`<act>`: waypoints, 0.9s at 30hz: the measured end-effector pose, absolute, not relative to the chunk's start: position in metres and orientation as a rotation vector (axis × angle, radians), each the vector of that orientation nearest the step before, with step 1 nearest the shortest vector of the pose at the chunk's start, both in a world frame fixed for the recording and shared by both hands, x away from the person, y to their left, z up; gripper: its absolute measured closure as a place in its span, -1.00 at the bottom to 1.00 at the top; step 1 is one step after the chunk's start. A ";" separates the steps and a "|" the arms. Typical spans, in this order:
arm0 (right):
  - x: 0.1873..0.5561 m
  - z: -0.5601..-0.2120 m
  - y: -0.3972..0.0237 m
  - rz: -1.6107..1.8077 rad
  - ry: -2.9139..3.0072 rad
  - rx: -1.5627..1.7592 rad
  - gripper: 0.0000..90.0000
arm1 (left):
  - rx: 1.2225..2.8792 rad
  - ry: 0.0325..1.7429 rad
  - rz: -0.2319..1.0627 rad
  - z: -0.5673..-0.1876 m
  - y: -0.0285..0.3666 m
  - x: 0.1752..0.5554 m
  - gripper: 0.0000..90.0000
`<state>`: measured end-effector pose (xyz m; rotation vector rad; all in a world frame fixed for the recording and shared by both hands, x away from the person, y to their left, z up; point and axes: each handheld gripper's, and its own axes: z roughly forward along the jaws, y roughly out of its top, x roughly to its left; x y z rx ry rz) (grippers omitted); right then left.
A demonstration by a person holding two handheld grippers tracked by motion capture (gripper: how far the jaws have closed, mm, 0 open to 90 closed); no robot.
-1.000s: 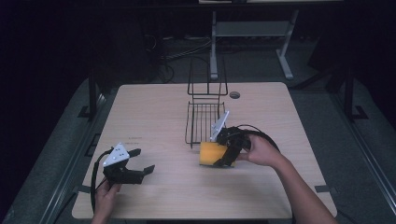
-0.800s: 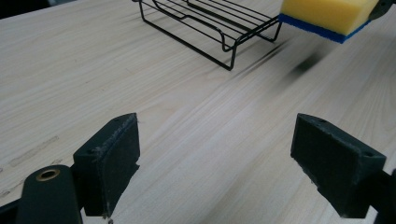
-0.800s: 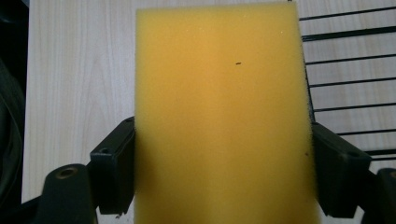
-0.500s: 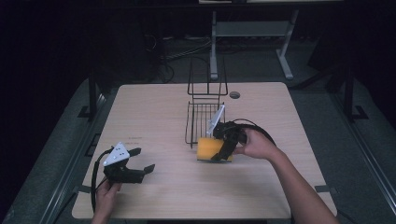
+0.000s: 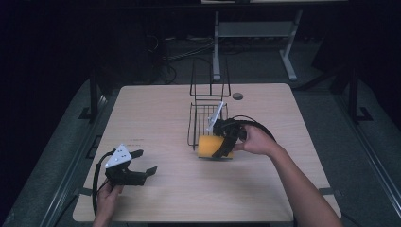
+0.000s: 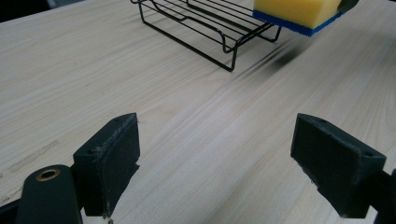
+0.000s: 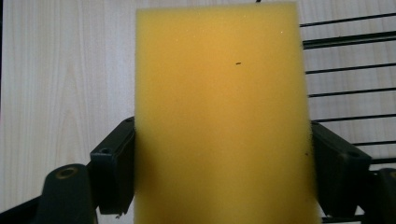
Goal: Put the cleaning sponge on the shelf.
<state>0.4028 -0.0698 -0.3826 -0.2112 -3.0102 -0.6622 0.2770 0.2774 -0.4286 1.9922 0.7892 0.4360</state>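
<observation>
The bench is carrying a black wire rack near its middle, and the work in hand appears to be moving a yellow sponge into that rack. Judging from how things lie, the pick-up is done: the sponge is hanging off the bench surface, just at the rack's near edge, with its blue underside showing in the left gripper view. What is left is carrying it over the wire floor, setting it down and letting go.

The right gripper is gripping the sponge by its two long sides; in the right gripper view the jaws are pressing on either flank of the foam, low down, while most of the yellow face is sticking out ahead of them, with rack wires showing beside it. The left gripper is resting low over the near left part of the bench, well apart from the rack, its jaws spread wide and holding nothing.
</observation>
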 end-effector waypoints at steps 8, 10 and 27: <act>0.411 -0.379 -0.069 -0.661 -3.011 -0.215 -0.52 | 1.994 0.789 0.437 -0.428 0.279 0.277 -0.67; 0.413 -0.381 -0.069 -0.672 -2.997 -0.225 -0.52 | 1.994 0.789 0.439 -0.428 0.279 0.277 -0.67; 0.428 -0.384 -0.060 -0.655 -2.988 -0.217 -0.52 | 1.991 0.788 0.440 -0.429 0.279 0.278 -0.67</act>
